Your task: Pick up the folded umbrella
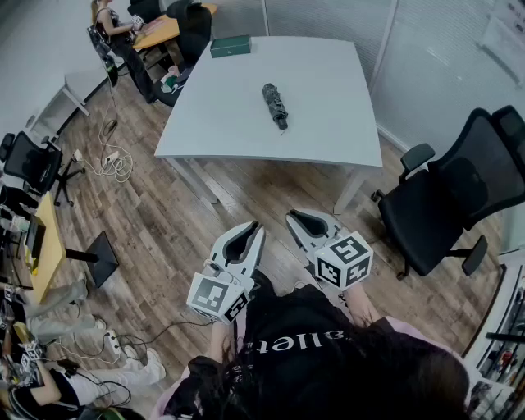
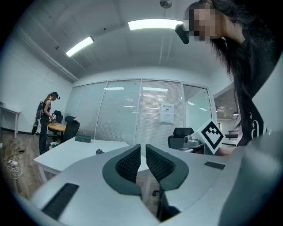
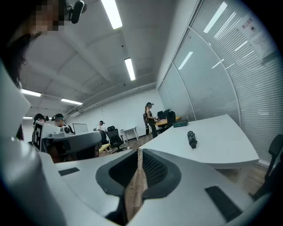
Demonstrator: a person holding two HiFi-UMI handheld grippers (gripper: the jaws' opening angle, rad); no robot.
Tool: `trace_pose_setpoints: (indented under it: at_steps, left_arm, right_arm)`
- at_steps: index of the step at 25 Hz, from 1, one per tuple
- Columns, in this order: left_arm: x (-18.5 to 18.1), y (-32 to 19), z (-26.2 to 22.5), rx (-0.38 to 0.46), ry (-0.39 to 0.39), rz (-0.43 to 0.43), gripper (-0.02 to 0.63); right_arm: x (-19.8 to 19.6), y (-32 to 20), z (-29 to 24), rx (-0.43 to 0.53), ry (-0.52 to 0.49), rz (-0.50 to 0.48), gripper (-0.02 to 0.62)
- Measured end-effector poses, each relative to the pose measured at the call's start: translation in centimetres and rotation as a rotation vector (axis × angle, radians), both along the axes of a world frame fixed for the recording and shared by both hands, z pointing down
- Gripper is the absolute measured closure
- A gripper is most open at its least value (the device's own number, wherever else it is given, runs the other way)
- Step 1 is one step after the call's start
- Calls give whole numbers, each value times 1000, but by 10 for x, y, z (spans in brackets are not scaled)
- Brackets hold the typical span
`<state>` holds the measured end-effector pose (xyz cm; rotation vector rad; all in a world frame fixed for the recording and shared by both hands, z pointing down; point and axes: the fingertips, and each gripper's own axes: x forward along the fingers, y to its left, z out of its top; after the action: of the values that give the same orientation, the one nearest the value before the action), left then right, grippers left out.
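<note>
The folded black umbrella (image 1: 275, 105) lies alone on the white table (image 1: 328, 123), far ahead of both grippers. It shows small in the left gripper view (image 2: 100, 152) and in the right gripper view (image 3: 191, 139). My left gripper (image 1: 257, 227) and right gripper (image 1: 292, 216) hover side by side over the wooden floor, short of the table's near edge. In the left gripper view the left gripper (image 2: 143, 147) has its jaw tips nearly touching, with nothing between them. The right gripper (image 3: 139, 151) is shut and empty too.
A green box (image 1: 230, 46) sits at the table's far edge. A black office chair (image 1: 459, 197) stands to the right of the table. Cables (image 1: 115, 160) trail on the floor at left, near desks where a person (image 1: 111, 25) stands.
</note>
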<state>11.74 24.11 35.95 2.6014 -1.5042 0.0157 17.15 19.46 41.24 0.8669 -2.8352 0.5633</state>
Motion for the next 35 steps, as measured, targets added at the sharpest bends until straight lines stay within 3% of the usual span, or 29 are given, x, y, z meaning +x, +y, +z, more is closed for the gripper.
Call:
trace_pose_setpoints:
  at_steps: [9, 19, 35]
  left_arm:
    - [-16, -24, 7, -24, 8, 33, 552]
    - [-59, -76, 2, -34, 22, 78, 552]
    - [-167, -135, -1, -38, 27, 130, 552]
  right_arm:
    - [-18, -22, 8, -33, 7, 30, 552]
    - [-57, -66, 6, -74, 0, 74, 551]
    - [-172, -118, 11, -113, 24, 86, 551]
